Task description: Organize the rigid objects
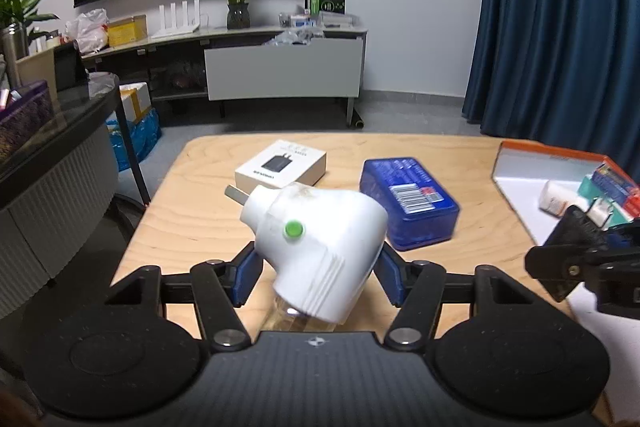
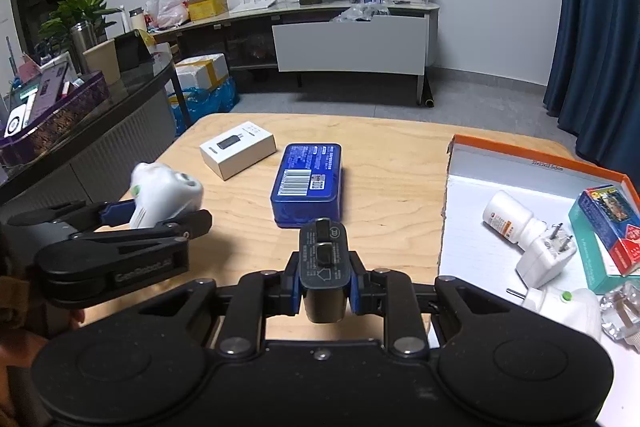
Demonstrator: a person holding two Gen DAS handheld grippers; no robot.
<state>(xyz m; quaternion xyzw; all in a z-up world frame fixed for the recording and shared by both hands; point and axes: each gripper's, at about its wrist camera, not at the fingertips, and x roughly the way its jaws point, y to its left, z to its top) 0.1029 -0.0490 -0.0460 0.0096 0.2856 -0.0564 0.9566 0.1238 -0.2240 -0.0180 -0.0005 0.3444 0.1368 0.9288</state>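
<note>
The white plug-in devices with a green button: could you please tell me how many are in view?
2. One is held in the left gripper over the table; the other lies in the orange-rimmed box, at its near edge. Others may be hidden.

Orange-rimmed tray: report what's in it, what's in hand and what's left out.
Done: the tray holds a pill bottle, white plugs and cartons. In hand: left gripper clamps a white plug-in device; right gripper clamps a black adapter. Left on the table: white charger box, blue tin.
</note>
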